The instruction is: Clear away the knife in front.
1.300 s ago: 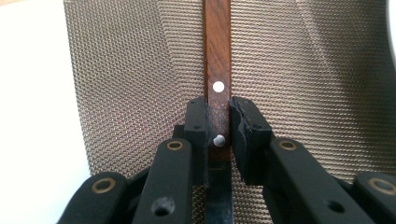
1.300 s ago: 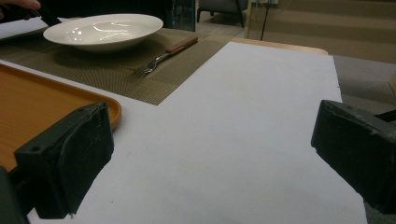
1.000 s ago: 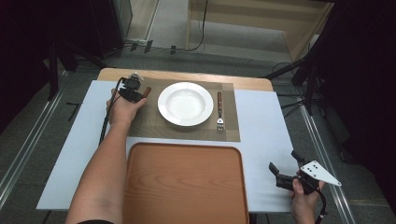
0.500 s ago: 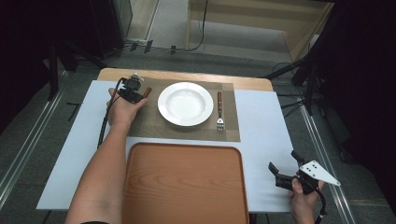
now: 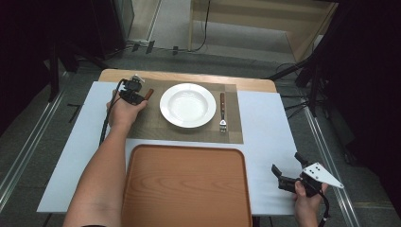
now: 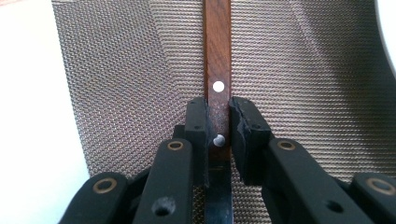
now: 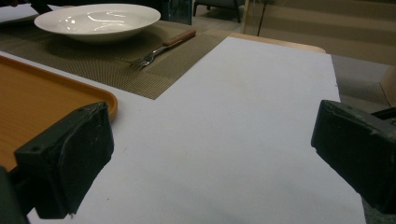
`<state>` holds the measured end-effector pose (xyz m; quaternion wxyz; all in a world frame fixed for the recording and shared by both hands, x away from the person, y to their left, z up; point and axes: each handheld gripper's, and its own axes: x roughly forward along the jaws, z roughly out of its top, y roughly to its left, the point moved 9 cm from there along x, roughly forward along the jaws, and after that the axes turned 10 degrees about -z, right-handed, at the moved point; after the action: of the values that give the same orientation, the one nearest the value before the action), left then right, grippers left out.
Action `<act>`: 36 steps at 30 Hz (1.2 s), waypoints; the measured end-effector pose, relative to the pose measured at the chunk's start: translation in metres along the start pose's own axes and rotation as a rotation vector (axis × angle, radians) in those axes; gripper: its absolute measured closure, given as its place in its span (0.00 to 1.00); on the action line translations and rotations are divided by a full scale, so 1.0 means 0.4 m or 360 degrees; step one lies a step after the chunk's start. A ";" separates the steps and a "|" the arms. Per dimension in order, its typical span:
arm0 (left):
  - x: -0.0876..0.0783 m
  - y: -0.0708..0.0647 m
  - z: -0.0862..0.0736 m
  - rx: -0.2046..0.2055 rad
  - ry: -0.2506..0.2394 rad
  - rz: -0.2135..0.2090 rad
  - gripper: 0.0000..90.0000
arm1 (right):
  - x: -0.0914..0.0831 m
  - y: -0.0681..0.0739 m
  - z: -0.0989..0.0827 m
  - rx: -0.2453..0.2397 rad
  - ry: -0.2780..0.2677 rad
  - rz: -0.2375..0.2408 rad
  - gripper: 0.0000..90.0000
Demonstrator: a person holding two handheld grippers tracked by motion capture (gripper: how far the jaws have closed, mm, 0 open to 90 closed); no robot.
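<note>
Wooden knife handle (image 6: pixel 218 70) sits clamped in the left gripper (image 6: pixel 218 122) jaws, flat on the woven placemat (image 5: pixel 151 124) left of the plate (image 5: pixel 188 105). Nothing has shifted; the lift hasn't begun. Right gripper (image 5: pixel 289 176) waits wide open, empty.

In the left gripper view the wooden handle (image 6: pixel 217 70) runs off the top edge and its dark blade end is hidden beneath the left gripper (image 6: pixel 218 126), the plate (image 6: pixel 388 32) is cut to a sliver at the right edge, and in the high view the person's hand covers most of that utensil.
</note>
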<state>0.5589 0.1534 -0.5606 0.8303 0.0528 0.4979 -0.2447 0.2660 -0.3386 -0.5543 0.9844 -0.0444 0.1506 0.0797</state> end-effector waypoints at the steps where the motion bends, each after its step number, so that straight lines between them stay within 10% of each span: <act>1: 0.000 0.000 0.000 0.0000 0.0000 0.0000 0.85 | 0.000 0.000 0.000 0.0000 0.0000 0.0000 0.00; 18: -0.004 0.014 -0.001 -0.0116 -0.0063 -0.0169 0.85 | 0.001 -0.001 0.001 0.0000 0.0001 -0.0012 0.00; 36: -0.013 0.010 -0.007 -0.0068 -0.0039 -0.0151 0.85 | 0.001 -0.004 0.002 0.0012 -0.0006 -0.0010 0.00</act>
<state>0.5564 0.1597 -0.5584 0.8248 0.0083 0.4948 -0.2737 0.2669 -0.3400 -0.5535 0.9851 -0.0411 0.1487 0.0761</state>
